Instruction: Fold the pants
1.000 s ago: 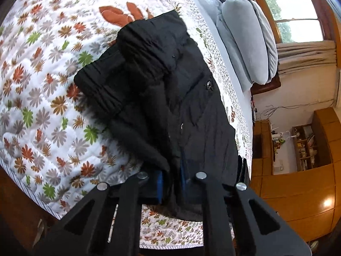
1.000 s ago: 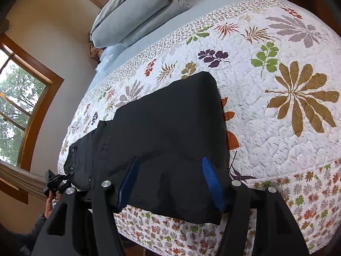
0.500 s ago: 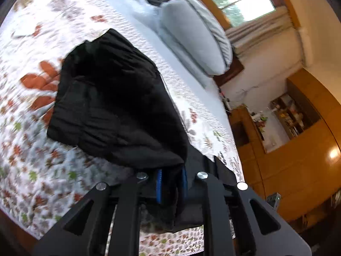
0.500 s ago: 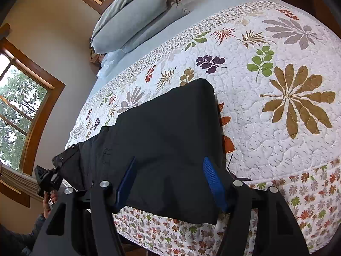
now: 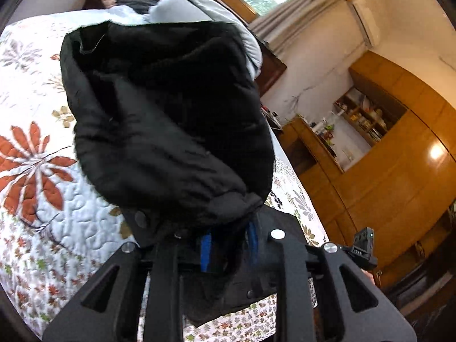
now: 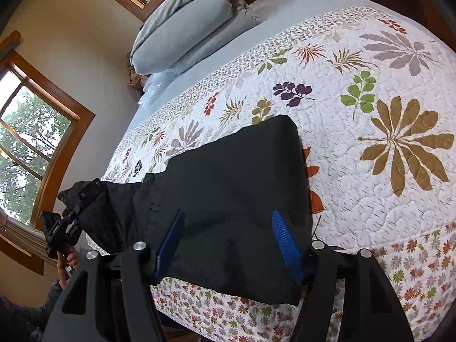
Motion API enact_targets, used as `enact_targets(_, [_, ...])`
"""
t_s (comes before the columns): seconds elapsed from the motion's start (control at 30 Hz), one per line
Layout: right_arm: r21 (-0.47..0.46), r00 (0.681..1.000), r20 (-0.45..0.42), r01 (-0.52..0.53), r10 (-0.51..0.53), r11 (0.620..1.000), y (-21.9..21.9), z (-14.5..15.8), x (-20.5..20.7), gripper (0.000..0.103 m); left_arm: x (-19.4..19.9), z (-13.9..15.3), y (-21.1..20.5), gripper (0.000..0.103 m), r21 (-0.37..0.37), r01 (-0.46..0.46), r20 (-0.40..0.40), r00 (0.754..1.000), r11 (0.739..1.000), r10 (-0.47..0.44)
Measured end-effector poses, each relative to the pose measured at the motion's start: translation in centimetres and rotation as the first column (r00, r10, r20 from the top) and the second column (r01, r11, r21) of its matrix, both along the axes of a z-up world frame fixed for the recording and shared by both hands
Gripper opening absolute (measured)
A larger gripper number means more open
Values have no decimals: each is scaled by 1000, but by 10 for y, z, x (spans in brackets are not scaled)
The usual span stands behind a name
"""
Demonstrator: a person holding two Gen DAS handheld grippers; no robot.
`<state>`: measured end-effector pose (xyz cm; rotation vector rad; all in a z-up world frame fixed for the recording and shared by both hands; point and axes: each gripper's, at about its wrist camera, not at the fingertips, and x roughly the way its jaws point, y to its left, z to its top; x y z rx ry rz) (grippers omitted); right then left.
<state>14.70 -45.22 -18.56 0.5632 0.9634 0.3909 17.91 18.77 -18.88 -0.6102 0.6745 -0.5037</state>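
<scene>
Black pants (image 6: 228, 199) lie on a floral quilt (image 6: 370, 91) near the bed's front edge. My left gripper (image 5: 229, 246) is shut on the waist end of the pants (image 5: 171, 119) and holds it lifted off the quilt, so the bunched cloth fills the left wrist view. In the right wrist view the left gripper (image 6: 67, 228) shows at the far left with that end raised. My right gripper (image 6: 228, 239) is open, its blue pads (image 6: 285, 242) spread just above the flat folded part, holding nothing.
Grey pillows (image 6: 188, 28) are stacked at the head of the bed. Wood-framed windows (image 6: 25, 131) line the wall beyond. A wooden wardrobe and shelves (image 5: 384, 154) stand past the bed's side. The quilt (image 5: 34, 171) extends left of the pants.
My left gripper has lifted the waist end of the pants up off the quilt and swung it over the rest. My right gripper stayed open, nearly still.
</scene>
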Motion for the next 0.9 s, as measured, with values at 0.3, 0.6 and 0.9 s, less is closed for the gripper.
enact_targets(0.3, [102, 994, 72, -91, 84, 991, 27, 22, 19, 75, 9, -1, -88, 23, 104, 219, 31, 974, 970, -223])
enact_targets(0.6, [374, 978, 16, -199, 208, 906, 75, 2, 66, 93, 15, -54, -176, 23, 197, 390, -91, 921, 900, -379])
enact_targets(0.9, [506, 964, -134, -133, 230, 852, 83, -49, 97, 94, 27, -65, -196, 24, 244, 426, -132, 905, 871, -405])
